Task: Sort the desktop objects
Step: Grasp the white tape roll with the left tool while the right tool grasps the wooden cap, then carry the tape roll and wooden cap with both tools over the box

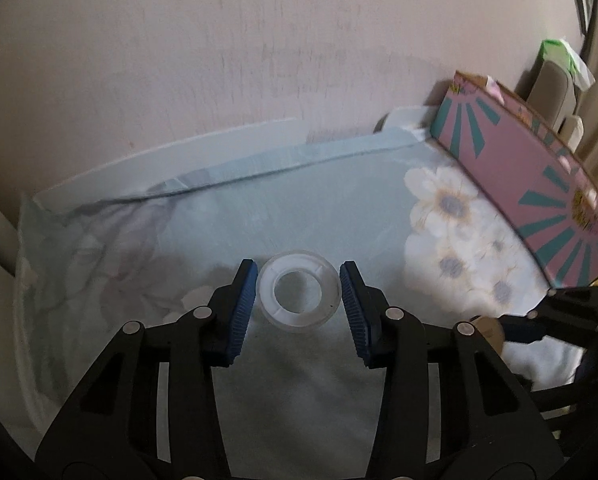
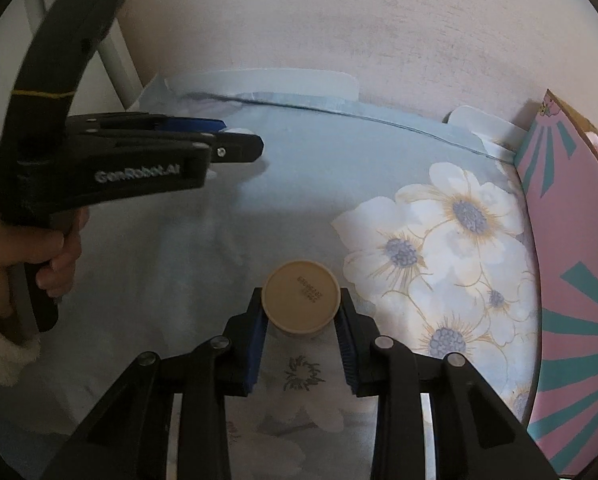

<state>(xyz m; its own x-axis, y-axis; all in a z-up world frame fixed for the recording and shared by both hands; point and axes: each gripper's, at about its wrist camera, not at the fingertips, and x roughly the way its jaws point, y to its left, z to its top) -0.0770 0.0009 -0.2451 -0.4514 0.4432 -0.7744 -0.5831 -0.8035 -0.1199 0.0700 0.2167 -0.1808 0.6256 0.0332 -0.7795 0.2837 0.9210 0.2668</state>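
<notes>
Floral blue cloth (image 1: 339, 208) covered the tabletop. Left hand-held gripper (image 1: 299, 294) bracketed a clear plastic tape ring (image 1: 299, 312), pads beside it, contact uncertain. Right hand-held gripper (image 2: 301, 320) pinched a tan round-lidded container (image 2: 301, 295); pink box (image 2: 571, 280) lay rightward.

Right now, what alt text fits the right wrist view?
Black fingers with blue pads grip a round beige container above a pale blue floral cloth. A hand at left holds a second gripper; a pink box stands right.
</notes>
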